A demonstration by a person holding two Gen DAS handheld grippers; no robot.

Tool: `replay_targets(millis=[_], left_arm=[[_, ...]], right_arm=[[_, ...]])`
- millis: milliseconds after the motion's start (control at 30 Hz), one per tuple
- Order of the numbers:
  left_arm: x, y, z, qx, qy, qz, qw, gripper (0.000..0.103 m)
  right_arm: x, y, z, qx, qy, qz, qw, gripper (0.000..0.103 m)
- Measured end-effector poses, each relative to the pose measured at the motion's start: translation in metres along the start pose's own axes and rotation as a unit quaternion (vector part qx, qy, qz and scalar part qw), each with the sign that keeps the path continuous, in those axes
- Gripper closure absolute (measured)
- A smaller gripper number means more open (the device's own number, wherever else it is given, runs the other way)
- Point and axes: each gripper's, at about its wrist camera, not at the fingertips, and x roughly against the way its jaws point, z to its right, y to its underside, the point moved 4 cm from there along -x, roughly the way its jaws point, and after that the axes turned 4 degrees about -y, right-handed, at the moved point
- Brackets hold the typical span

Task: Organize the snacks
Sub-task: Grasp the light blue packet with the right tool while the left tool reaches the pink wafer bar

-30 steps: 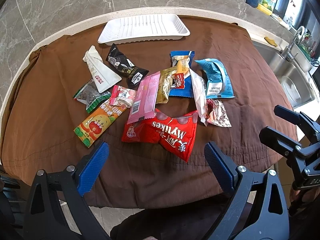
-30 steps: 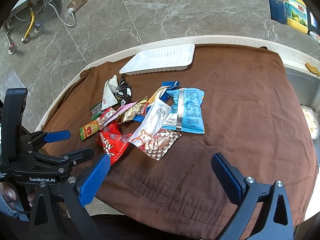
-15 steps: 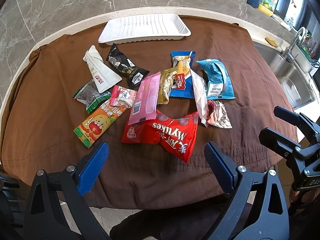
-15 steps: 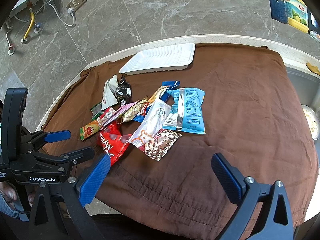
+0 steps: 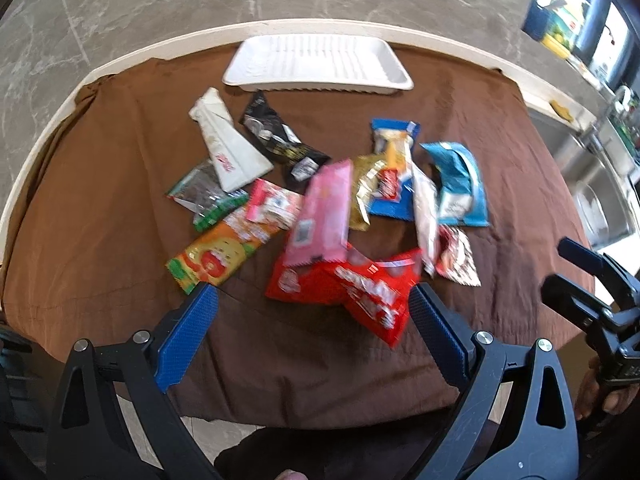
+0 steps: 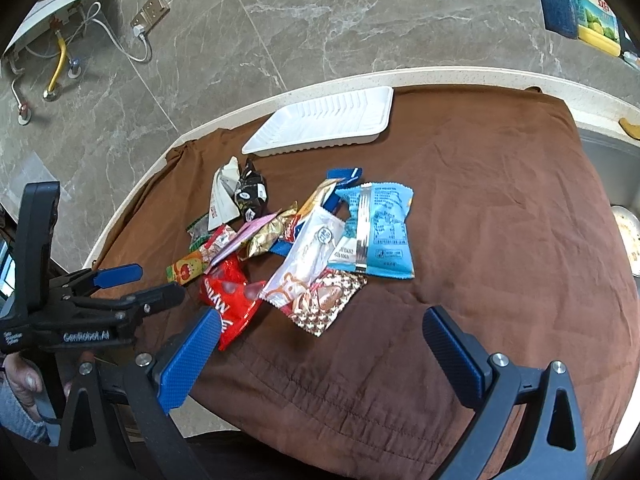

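Note:
A heap of snack packs lies mid-table on a brown cloth [image 5: 100,200]. Among them are a red Mylikes bag [image 5: 360,292], a pink pack [image 5: 324,216], a light blue pack [image 6: 380,232], a white triangular pack [image 5: 224,144], a black pack [image 5: 280,140] and an orange pack [image 5: 212,256]. An empty white tray [image 5: 318,62] sits behind the heap at the table's far edge. My left gripper [image 5: 312,304] is open, just short of the red bag, its view blurred. My right gripper [image 6: 320,320] is open near the front edge, before a brown patterned pack [image 6: 324,304].
A steel sink [image 5: 600,184] lies right of the table. Marble floor, a power strip [image 6: 150,14] and cables lie beyond the far edge. The cloth's right half [image 6: 500,200] is bare. A hand [image 6: 20,380] holds the left gripper's handle.
My left gripper has moved forward toward the red bag, blurring its view. The right gripper and the packs have stayed put.

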Motion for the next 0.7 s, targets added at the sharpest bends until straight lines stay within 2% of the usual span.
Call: replay_targets(millis=[333, 700], left_arm=[[-0.015, -0.046, -0.048, 0.029, -0.016, 0.012, 0.9994, 0.006], [-0.077, -0.125, -0.111, 0.039, 0.005, -0.004, 0.9992, 0.006]], right_arm=[[-0.021, -0.024, 0.012, -0.012, 0.000, -0.004, 1.000, 0.000], [-0.066, -0.052, 0.028, -0.062, 0.041, -0.030, 0.997, 0.009]])
